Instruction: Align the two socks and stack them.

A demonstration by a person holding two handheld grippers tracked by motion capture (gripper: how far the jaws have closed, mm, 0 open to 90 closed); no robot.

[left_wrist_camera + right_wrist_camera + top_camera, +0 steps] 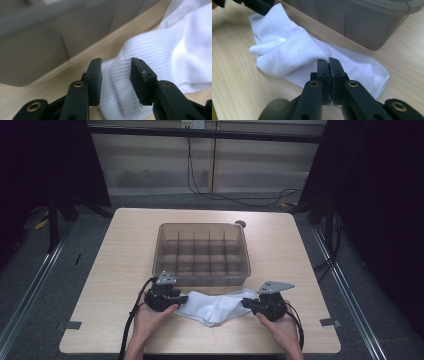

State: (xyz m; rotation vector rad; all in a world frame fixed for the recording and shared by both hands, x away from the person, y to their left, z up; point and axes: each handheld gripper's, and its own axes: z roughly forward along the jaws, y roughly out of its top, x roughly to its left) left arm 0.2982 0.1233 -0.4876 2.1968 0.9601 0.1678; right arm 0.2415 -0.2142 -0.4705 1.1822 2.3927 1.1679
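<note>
**Inspector:** Presently, the white sock (215, 305) lies crumpled on the worktop (125, 250), just in front of the grey divided bin (202, 251), between the two claws. It is ribbed at the cuff and smooth elsewhere, with one part folded over another.

**Clerk:** State of the claws?

**Inspector:** Right claw (328, 62), at the sock's right end: jaws pressed together on a thin layer of the fabric. Left claw (116, 72), at the sock's left end: jaws parted, ribbed cuff lying between them, pads not pressing on it.

**Clerk:** Anything obscured?

**Inspector:** The cuff is blurred in the left gripper view, and the bin's compartments are dim through its tinted wall. I can read no label, brand or writing on sock or bin.
</note>
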